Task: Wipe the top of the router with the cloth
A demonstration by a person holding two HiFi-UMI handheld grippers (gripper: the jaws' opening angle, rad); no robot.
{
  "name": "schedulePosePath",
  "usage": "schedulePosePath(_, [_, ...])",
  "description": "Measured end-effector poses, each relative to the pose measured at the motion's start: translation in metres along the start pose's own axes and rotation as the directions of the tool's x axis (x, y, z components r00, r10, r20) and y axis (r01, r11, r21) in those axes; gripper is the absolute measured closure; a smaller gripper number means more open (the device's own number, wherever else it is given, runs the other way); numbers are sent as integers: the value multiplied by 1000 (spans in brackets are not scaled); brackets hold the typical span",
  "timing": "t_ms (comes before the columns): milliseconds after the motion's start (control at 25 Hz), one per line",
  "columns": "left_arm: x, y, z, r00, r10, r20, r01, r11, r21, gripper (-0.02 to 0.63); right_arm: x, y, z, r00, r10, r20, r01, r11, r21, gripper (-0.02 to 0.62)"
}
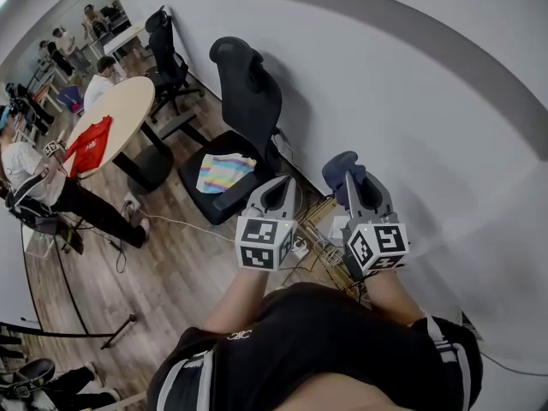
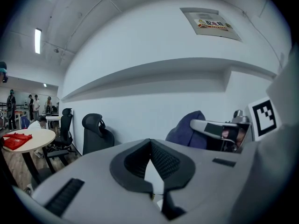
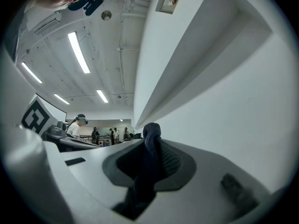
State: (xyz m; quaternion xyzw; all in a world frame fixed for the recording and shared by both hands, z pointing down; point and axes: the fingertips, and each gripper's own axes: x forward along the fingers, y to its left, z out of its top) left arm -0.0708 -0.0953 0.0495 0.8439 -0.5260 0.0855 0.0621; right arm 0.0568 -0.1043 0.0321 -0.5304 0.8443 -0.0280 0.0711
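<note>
Dark blue cloth [image 3: 151, 133]: bunched and pinched between the jaws of the right gripper [image 3: 153, 154]. A wad of it pokes out past the jaw tips, and the rest trails back down through the gap. The jaws are closed tight on the fabric. In the head view the same cloth [image 1: 342, 169] sits as a rounded lump at the front of the right gripper [image 1: 354, 188], held up in the air before the plain white wall [image 1: 411, 101].

Left gripper [image 2: 150, 143]: jaw tips are together and touching, with nothing between them; only wall shows through the slit behind the tips. In the head view the left gripper [image 1: 277, 187] is held level with the right one and just beside it. Both marker cubes face the camera.

Router: cannot pick it out for certain in any view. Below the grippers, at the foot of the wall, lies a tangle of cables and wire [image 1: 321, 232], partly hidden.

Further out: black mesh office chair [image 1: 247, 82] against the wall, with a pastel striped cloth [image 1: 223, 173] on its seat. Beyond it a round beige table [image 1: 128, 101] carries a red cloth [image 1: 91, 144]. Wood-plank floor [image 1: 171, 272]. Several people stand and sit at the far end of the room.
</note>
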Motion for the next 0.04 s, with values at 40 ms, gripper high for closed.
schedulePosePath(40, [-1,2,0,1000,1,0,-1,1000,0,603,1,1,0,1000,-3,-3,3,1000,-1,526])
